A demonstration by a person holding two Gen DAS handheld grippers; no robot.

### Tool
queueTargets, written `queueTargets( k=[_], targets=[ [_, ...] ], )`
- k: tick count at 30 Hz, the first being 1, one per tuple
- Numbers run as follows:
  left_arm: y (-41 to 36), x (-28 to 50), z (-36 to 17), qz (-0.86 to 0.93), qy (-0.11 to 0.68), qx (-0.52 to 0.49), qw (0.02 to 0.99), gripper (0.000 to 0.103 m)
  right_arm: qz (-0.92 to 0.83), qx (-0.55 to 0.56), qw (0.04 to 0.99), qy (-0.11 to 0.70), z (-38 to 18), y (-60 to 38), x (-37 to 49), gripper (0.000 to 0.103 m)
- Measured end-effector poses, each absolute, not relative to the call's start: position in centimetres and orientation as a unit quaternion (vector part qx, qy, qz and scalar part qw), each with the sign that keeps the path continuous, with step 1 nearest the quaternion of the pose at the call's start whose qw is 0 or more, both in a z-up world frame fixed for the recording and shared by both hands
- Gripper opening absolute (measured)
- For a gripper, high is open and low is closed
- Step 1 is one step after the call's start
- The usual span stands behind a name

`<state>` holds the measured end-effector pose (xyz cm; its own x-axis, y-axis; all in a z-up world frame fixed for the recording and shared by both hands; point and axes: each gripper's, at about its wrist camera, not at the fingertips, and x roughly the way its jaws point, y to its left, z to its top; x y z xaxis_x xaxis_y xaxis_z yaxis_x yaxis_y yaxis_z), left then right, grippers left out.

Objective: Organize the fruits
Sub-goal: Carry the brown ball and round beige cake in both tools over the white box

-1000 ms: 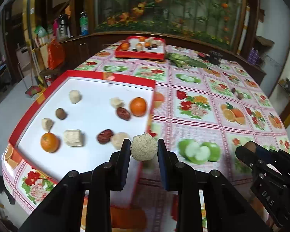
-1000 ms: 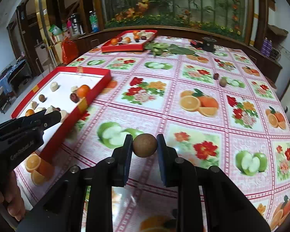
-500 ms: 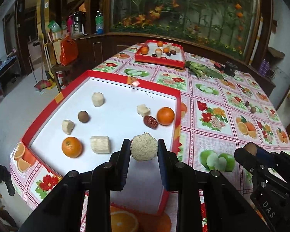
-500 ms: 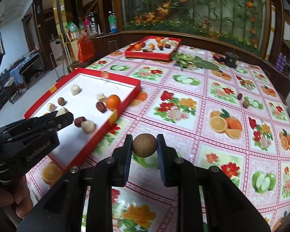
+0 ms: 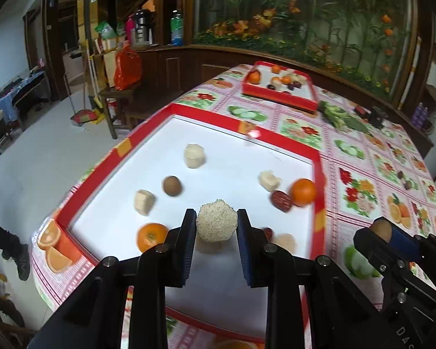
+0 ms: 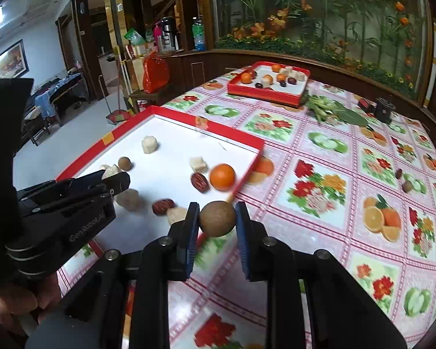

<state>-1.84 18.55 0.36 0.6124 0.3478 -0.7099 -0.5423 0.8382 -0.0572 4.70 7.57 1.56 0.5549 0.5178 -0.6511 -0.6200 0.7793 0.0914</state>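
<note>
My left gripper (image 5: 217, 225) is shut on a beige grainy ball (image 5: 216, 224), held above the near part of the red-rimmed white tray (image 5: 316, 160). That tray holds oranges (image 5: 303, 192), red dates (image 5: 281, 200), pale chunks (image 5: 194, 155) and a brown round fruit (image 5: 172, 185). My right gripper (image 6: 217, 218) is shut on a brown round fruit (image 6: 217, 218), over the tablecloth just right of the tray's near corner (image 6: 258, 151). The right gripper (image 5: 383, 234) also shows at the lower right of the left wrist view, and the left gripper (image 6: 113, 181) at the left of the right wrist view.
A second red tray (image 6: 264, 94) with fruits stands at the far side of the table. Green leaves (image 6: 331, 110) and a dark small object (image 6: 383, 110) lie beyond it. Two small fruits (image 6: 402, 180) lie loose on the fruit-patterned tablecloth. A hand (image 6: 17, 299) holds the left gripper.
Both grippers have moved left and forward toward the near tray, each keeping its item. The left one now hangs over the tray's white floor; the right one is nearer the tray's corner.
</note>
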Motion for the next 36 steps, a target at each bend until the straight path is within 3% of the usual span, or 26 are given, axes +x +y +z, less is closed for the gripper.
queueTargets(
  k=[36],
  targets=[
    [24.8,1.7,-0.9,0.309,0.380,-0.140,0.861,0.026,0.356,-0.083,0.858,0.360,0.0,16.3,11.5,0.027]
  ],
)
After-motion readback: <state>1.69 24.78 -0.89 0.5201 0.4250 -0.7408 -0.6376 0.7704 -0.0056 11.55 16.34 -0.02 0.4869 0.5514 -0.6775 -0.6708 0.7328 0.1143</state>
